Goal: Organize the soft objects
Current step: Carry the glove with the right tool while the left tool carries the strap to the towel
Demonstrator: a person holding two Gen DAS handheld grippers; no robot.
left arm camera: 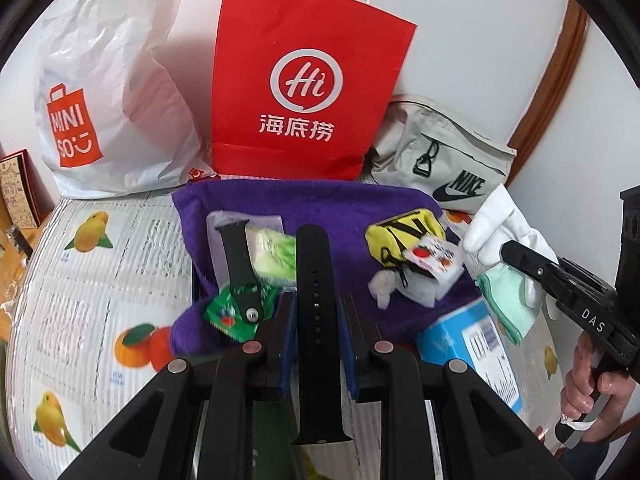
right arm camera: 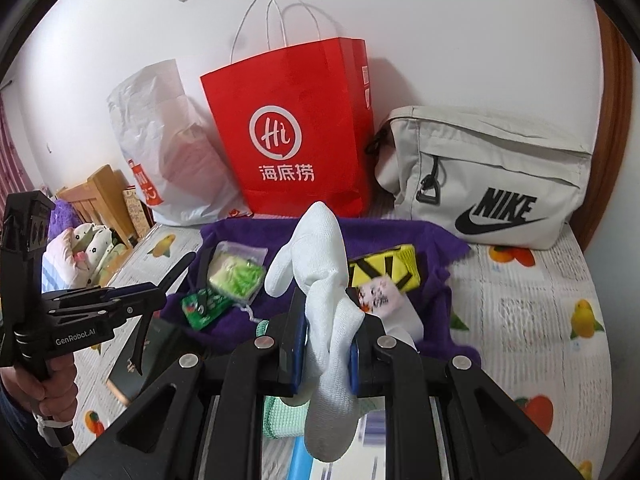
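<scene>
My left gripper [left arm camera: 316, 304] is shut on a black watch strap [left arm camera: 314, 280] that stands upright between its blue pads, above a purple towel [left arm camera: 280, 200]. On the towel lie a second black strap [left arm camera: 238, 256], a green sachet [left arm camera: 224, 312], a bagged green packet [left arm camera: 272, 256] and a yellow pouch [left arm camera: 404, 232]. My right gripper [right arm camera: 328, 308] is shut on a white glove [right arm camera: 324, 248], which sticks up past the fingers. A mint green cloth [left arm camera: 506, 308] hangs under that gripper [left arm camera: 508, 254]. The left gripper [right arm camera: 162, 294] shows at the left of the right wrist view.
A red paper bag [left arm camera: 304, 80], a white plastic bag [left arm camera: 112, 92] and a grey Nike bag [right arm camera: 488, 176] stand against the wall behind the towel. A blue box [left arm camera: 472, 344] lies at the towel's right. The fruit-print cover [left arm camera: 100, 280] spreads to both sides.
</scene>
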